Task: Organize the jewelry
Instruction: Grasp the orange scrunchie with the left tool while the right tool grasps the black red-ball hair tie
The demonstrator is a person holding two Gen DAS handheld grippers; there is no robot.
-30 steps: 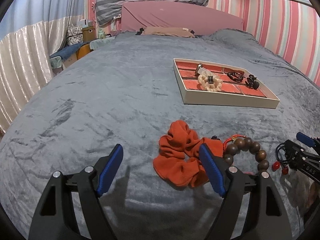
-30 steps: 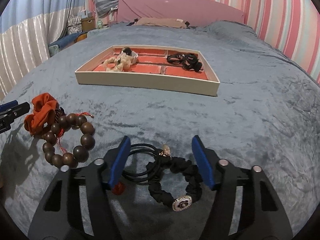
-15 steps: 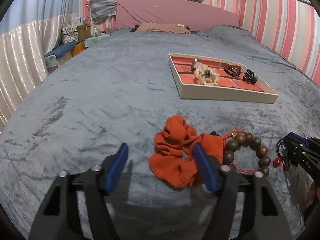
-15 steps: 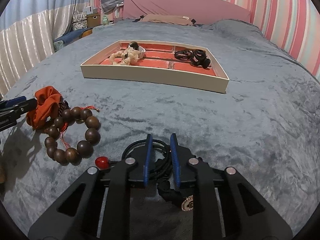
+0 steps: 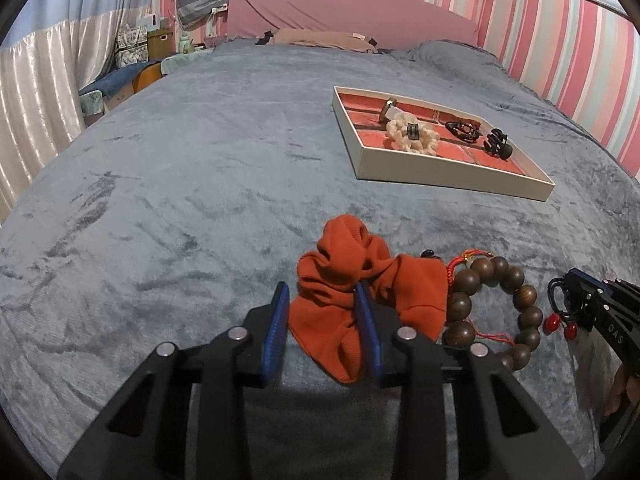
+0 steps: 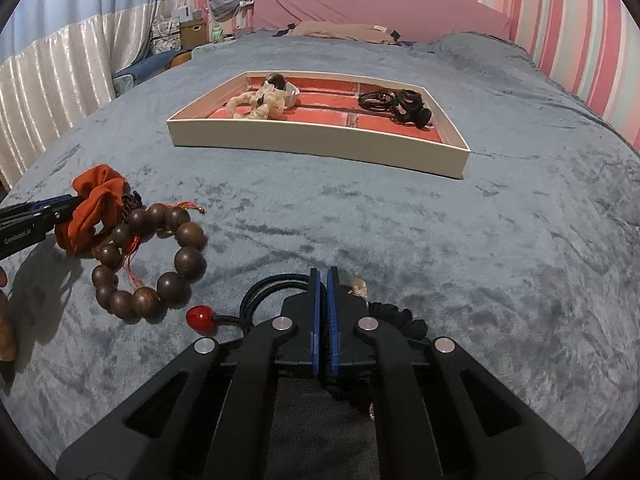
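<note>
An orange scrunchie [image 5: 340,300] lies on the grey bed cover, touching a brown wooden bead bracelet [image 5: 528,316] on its right. My left gripper [image 5: 320,288] straddles the scrunchie's left half; its jaws are closing and both blue pads touch the cloth. Seen from the right wrist, the scrunchie [image 6: 96,204] and bracelet [image 6: 188,260] lie to the left. My right gripper [image 6: 323,274] is shut on black hair ties [image 6: 256,296], one carrying a red bead [image 6: 200,318]; a black scrunchie [image 6: 400,320] sticks out on its right. The cream tray [image 6: 312,146] lies beyond.
The tray [image 5: 440,168] has red compartments holding a cream scrunchie [image 5: 412,136] and black hair clips [image 5: 496,146]. Pillows and a pink headboard [image 5: 352,16] close the far end. A pale curtain [image 5: 36,92] and boxes stand at the left; a striped wall runs along the right.
Both grippers' jaws have closed in: the left from wide apart onto the orange scrunchie, the right from open around the black hair ties to shut on them. Neither hand has shifted much.
</note>
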